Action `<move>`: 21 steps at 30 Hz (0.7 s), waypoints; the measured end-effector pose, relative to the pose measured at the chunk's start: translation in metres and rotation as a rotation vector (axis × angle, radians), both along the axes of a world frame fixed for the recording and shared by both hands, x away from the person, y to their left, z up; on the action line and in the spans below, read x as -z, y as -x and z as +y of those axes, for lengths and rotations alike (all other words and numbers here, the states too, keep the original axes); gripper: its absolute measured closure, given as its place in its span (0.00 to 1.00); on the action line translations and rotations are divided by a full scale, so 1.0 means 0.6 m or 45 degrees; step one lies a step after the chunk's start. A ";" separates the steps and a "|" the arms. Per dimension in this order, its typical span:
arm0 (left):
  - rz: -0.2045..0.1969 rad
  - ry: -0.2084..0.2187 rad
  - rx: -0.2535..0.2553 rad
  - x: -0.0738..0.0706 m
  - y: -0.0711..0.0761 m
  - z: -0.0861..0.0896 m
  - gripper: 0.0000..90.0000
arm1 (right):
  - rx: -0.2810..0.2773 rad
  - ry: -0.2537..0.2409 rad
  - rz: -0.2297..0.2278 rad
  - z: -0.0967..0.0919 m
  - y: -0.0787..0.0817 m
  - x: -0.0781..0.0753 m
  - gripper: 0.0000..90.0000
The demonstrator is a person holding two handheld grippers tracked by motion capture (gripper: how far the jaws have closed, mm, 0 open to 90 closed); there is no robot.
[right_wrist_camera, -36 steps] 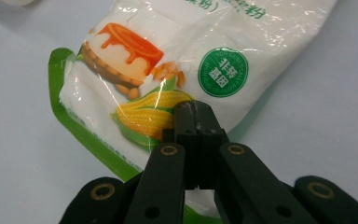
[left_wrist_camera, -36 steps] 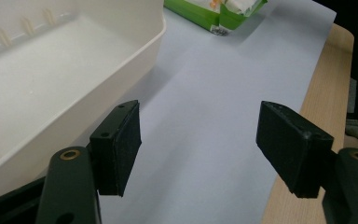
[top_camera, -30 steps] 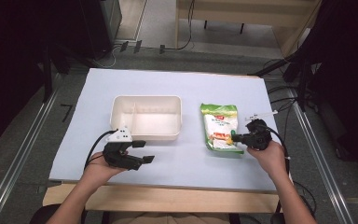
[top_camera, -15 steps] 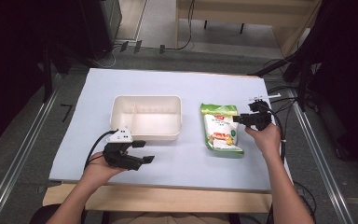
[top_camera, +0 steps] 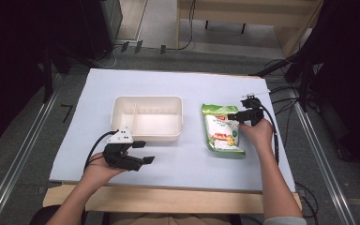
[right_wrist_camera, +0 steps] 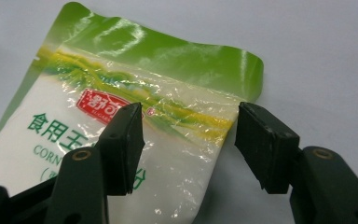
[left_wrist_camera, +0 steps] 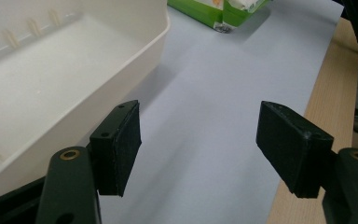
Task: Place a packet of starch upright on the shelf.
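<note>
High view: right gripper (top_camera: 236, 115) sat over the top right corner of the green bag (top_camera: 221, 133), which lay flat on the table (top_camera: 192, 86) just right of the white tray (top_camera: 147, 117). Left gripper (top_camera: 140, 152) rested in front of the tray's near left corner, jaws spread, nothing between them. The tray looked empty, so by my read the job, bag into tray, was barely begun: no lift yet, move and release all left to do.

Left gripper view: jaws released, wide apart, bare table between them. Tray wall (left_wrist_camera: 121, 70) sat just outside the left jaw, apart from it as far as I could tell. A corner of the bag (left_wrist_camera: 214, 11) showed far ahead of the jaws, cut off by the top edge.

Right gripper view: jaws had just been opening and stood released. The bag's (right_wrist_camera: 135, 116) corner lay in the gap: left pad (right_wrist_camera: 129, 144) was over the clear printed film, right pad (right_wrist_camera: 261, 144) was just off the bag's edge, over the table. Neither pad pressed on it. Looked like lining up for a pinch on that corner.

Hard to make out: whether the pads hovered or touched the film. The bag's lower part was cut off by the frame and jaws; its print was only partly legible.
</note>
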State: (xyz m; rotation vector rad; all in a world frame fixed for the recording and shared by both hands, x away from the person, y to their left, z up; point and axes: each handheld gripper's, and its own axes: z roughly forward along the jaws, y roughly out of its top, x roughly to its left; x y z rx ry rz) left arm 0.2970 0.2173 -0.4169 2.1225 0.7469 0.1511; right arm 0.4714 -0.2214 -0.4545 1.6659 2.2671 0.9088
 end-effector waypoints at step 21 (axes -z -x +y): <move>-0.002 -0.003 0.003 0.000 0.002 -0.001 0.35 | -0.008 -0.053 0.080 0.032 0.001 0.013 0.76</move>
